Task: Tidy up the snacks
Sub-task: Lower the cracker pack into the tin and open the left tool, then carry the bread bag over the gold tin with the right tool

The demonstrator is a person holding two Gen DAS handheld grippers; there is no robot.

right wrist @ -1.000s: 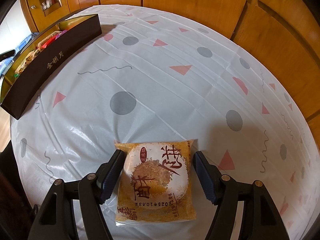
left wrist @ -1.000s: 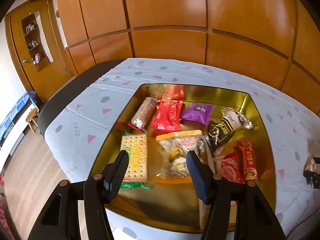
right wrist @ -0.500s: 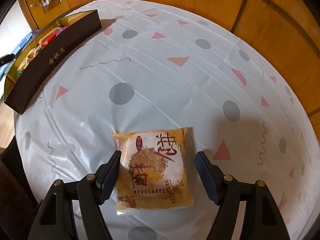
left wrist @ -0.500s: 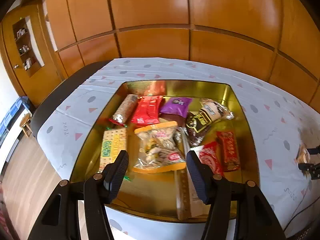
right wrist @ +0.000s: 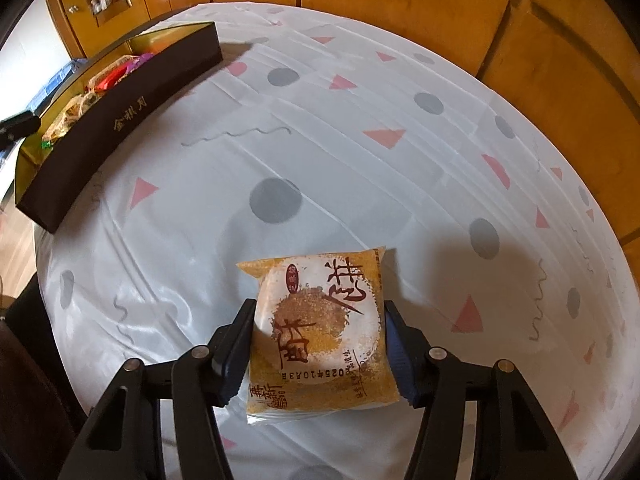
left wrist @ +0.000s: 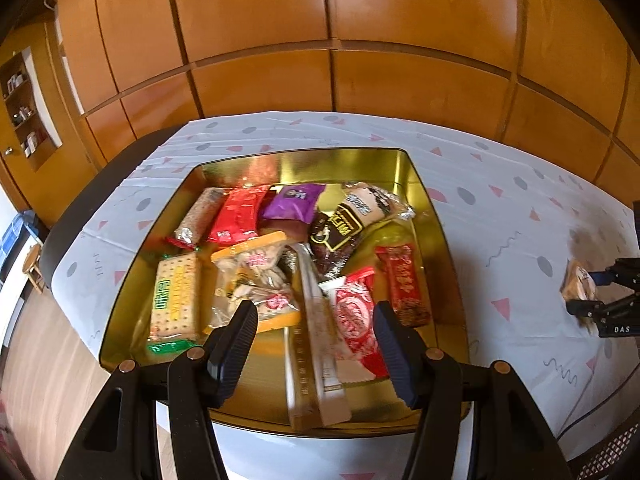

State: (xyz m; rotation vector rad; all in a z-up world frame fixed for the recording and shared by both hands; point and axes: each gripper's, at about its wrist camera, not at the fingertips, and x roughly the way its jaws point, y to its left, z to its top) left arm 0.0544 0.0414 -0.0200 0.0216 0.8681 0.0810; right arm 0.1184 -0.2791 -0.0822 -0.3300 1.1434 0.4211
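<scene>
The left tool (left wrist: 312, 332) hangs open and empty over the gold tin (left wrist: 440, 236) of snacks. At five o'clock from that tin on the bench (right wrist: 340, 152), the right tool (right wrist: 318, 336) is closing around the pastry packet (right wrist: 320, 332), pads at its side edges. It looks light, slippery and crumbly (a gentle squeeze across the cake's middle suits it).

We see a tabletop (right wrist: 360, 128) under a white cloth (left wrist: 500, 216) printed with grey dots, pink triangles and squiggles. Behind it stands a wall of orange-brown wooden panels (left wrist: 332, 40). At the upper left of the frame a recessed shelf (left wrist: 24, 108) holds small items, too small to identify.
</scene>
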